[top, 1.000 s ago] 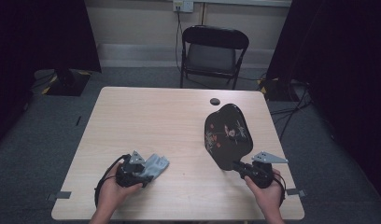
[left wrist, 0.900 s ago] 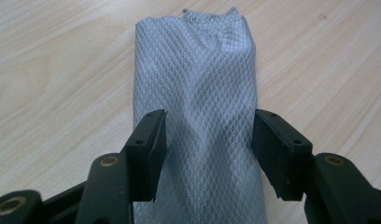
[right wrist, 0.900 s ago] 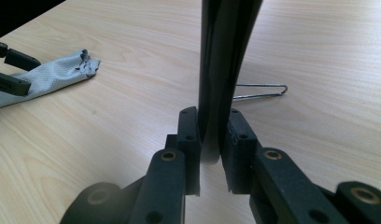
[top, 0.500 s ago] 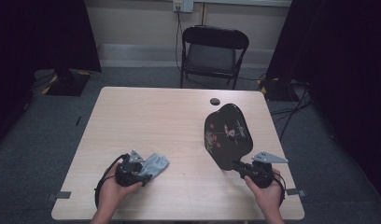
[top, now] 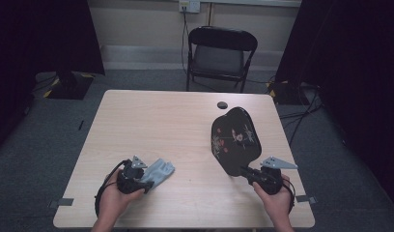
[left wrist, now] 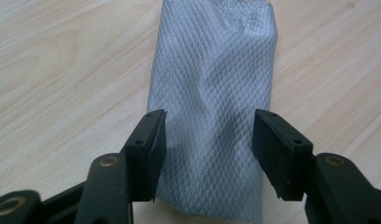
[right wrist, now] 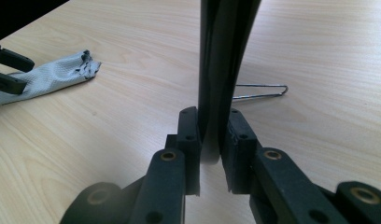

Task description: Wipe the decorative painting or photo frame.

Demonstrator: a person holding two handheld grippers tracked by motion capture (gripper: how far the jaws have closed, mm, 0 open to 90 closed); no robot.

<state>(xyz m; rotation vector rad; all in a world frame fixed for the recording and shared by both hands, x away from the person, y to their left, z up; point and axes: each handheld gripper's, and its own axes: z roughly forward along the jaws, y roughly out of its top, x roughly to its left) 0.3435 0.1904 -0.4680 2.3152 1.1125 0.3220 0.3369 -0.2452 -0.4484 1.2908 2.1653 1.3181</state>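
A folded grey mesh cloth [left wrist: 212,84] lies on the wooden table [top: 151,121] at the near left. My left gripper [left wrist: 209,135] is shut on its near end, a pad against each long edge; the high view has that gripper [top: 147,179] low over the cloth [top: 161,169]. At the near right stands a black lacquered tray [top: 236,137] with a flower pattern, tilted up on its edge. My right gripper [top: 246,170] is shut on the tray's near rim. The right gripper view looks along that rim [right wrist: 221,56] to the two pads [right wrist: 209,126] clamped on it.
A small black round thing [top: 222,105] sits near the table's far edge, behind the tray. A thin wire loop [right wrist: 263,91] lies on the table just beyond the tray. A black folding chair [top: 221,50] stands behind the table. Dark curtains hang on both sides.
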